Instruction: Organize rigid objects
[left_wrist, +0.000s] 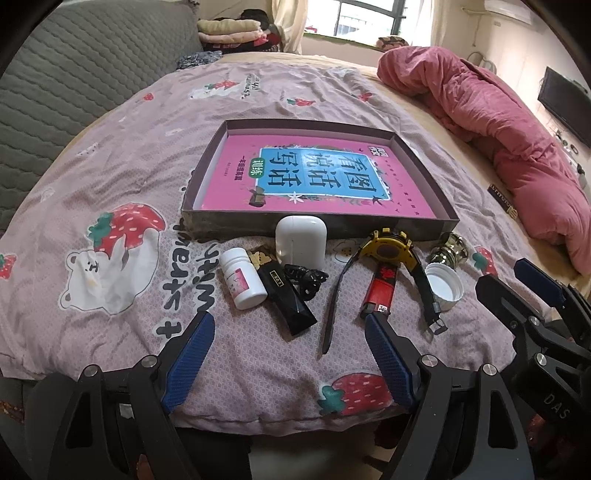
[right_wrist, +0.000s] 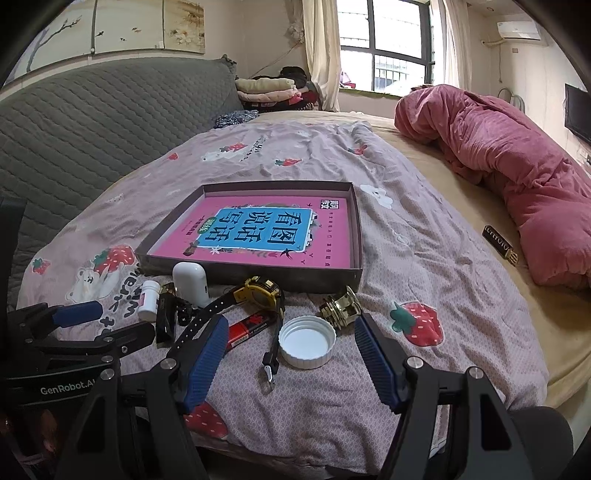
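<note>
A shallow dark box (left_wrist: 417, 224) (right_wrist: 258, 275) with a pink book inside lies on the strawberry-print quilt. In front of it sit a white earbud case (left_wrist: 300, 240) (right_wrist: 191, 278), a small white bottle (left_wrist: 243, 278) (right_wrist: 149, 300), a black lighter (left_wrist: 288, 295) (right_wrist: 164, 319), a black clip (left_wrist: 306, 280), a yellow watch (left_wrist: 389, 251) (right_wrist: 260, 293), a red lighter (left_wrist: 382, 290) (right_wrist: 251, 328), a white cap (left_wrist: 444, 286) (right_wrist: 307, 341) and a gold knob (left_wrist: 448, 251) (right_wrist: 340, 304). My left gripper (left_wrist: 290, 326) stands open near the lighters. My right gripper (right_wrist: 290, 328) stands open around the cap.
A rolled pink duvet (left_wrist: 498, 140) (right_wrist: 517, 173) lies along the right of the bed, with a small dark tag (right_wrist: 500, 249) beside it. A grey quilted headboard (left_wrist: 74, 81) rises on the left. Folded clothes (right_wrist: 273, 90) are stacked by the window.
</note>
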